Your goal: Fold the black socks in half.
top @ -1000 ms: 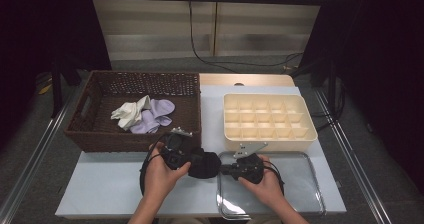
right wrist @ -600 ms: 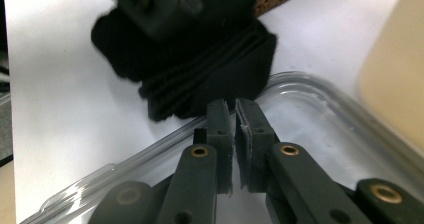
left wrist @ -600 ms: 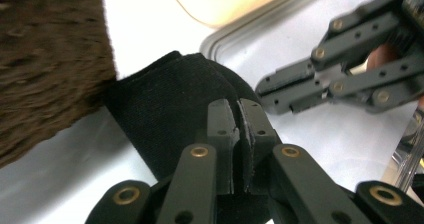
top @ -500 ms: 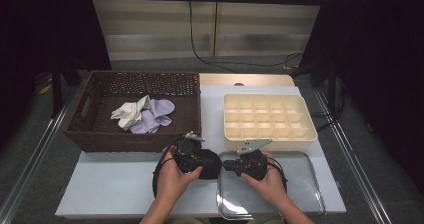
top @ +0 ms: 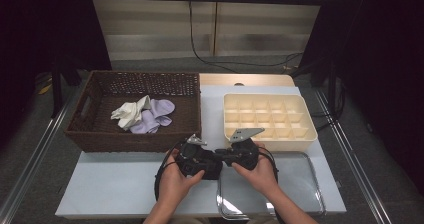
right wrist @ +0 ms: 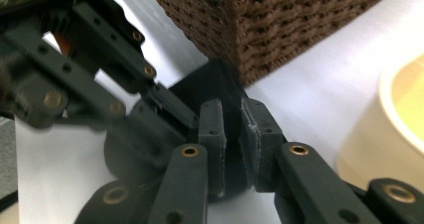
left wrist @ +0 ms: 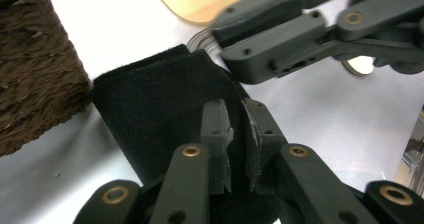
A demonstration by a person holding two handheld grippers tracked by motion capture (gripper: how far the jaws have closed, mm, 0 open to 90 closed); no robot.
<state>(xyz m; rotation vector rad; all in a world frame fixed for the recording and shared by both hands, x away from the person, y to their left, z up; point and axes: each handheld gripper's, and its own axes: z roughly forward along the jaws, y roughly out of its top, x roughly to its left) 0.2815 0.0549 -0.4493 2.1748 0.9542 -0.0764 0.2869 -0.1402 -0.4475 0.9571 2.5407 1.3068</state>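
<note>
between basket [top: 135, 139] and tray [top: 300, 204], both grippers' jaws pinch a black cloth [left wrist: 160, 114] stretched left-right.

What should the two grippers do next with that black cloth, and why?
Probably fold it over once more. The left gripper and right gripper both pinch the black cloth, which lies on the table beside the brown basket, with the cream divided tray nearby.

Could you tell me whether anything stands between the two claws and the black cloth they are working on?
Nothing visible does. The left claw and the right claw each have their jaws closed down onto the black cloth, which lies on the white table beside the wicker basket, touching its corner.
</note>
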